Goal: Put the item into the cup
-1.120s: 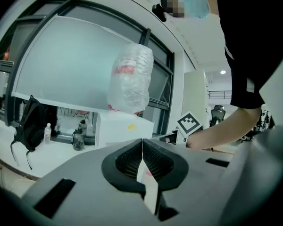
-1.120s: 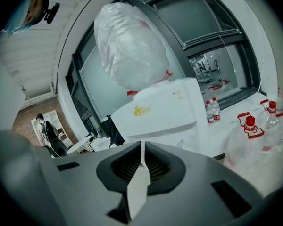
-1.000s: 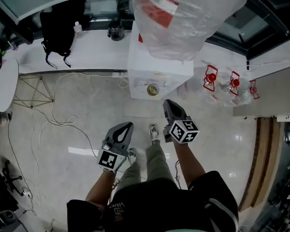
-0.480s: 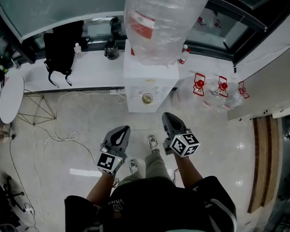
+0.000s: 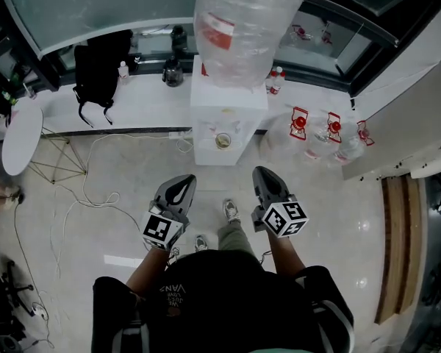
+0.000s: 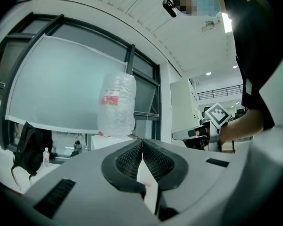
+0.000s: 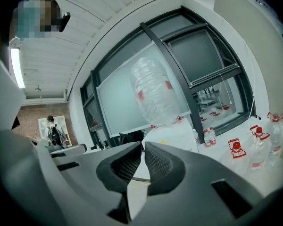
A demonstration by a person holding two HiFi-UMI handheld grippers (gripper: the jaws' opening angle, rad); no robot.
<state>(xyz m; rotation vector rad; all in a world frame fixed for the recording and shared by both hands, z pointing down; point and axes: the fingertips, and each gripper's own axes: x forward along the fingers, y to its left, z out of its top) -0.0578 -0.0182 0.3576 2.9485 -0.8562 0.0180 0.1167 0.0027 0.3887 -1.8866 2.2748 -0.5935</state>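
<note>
Task item: not identifiable in any view. The cup [image 5: 223, 140] sits small on the dispenser [image 5: 228, 116] ledge, and its contents are too small to read. The bottle [image 5: 246, 20] on top is cut by the head view's upper edge, and its red label print is illegible. Left gripper [image 6: 142, 142]: a pale sliver [image 6: 148, 185] with a pink fleck lies low between the closed jaws; held thing or background, cannot tell. The dark vessel [image 5: 173, 72] on the counter [image 5: 147, 98] is too small to name. The person's torso [image 5: 220, 300] hides the floor beneath and runs off the bottom edge. The dark stand [image 5: 15, 285] at lower left is cut by the edge. A distant figure [image 7: 53, 133] in the right gripper view is tiny, no detail.
</note>
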